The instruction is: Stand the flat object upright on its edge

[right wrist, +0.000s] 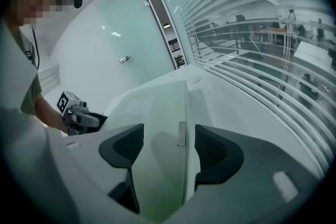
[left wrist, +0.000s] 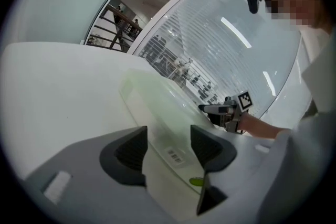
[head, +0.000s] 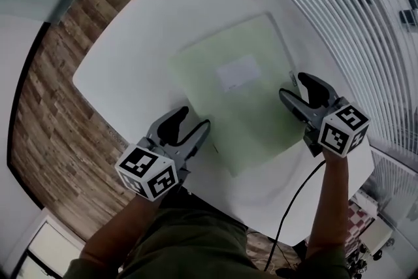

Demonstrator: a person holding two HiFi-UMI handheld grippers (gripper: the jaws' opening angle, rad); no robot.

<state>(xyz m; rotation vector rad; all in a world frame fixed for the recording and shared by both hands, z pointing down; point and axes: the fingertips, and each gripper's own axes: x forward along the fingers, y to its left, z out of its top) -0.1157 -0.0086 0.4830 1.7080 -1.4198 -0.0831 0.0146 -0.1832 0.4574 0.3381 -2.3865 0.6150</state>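
Green folder (head: 255, 121) flat on table (head: 144, 42), label (head: 238, 72) illegible, left hand-held gripper (head: 196, 117), right hand-held gripper (head: 291, 84) both wide astride its edges

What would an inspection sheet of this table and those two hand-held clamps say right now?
Surface: white table.
Job's things: pale green folder lies flat, white label up; not yet on edge.
Clutter: nothing seen.
Grippers: left gripper open, jaws astride the folder's left edge; right gripper open, jaws astride its right edge.
Cables: black cable hangs below the right gripper.
Surroundings: wood floor, slatted blinds.
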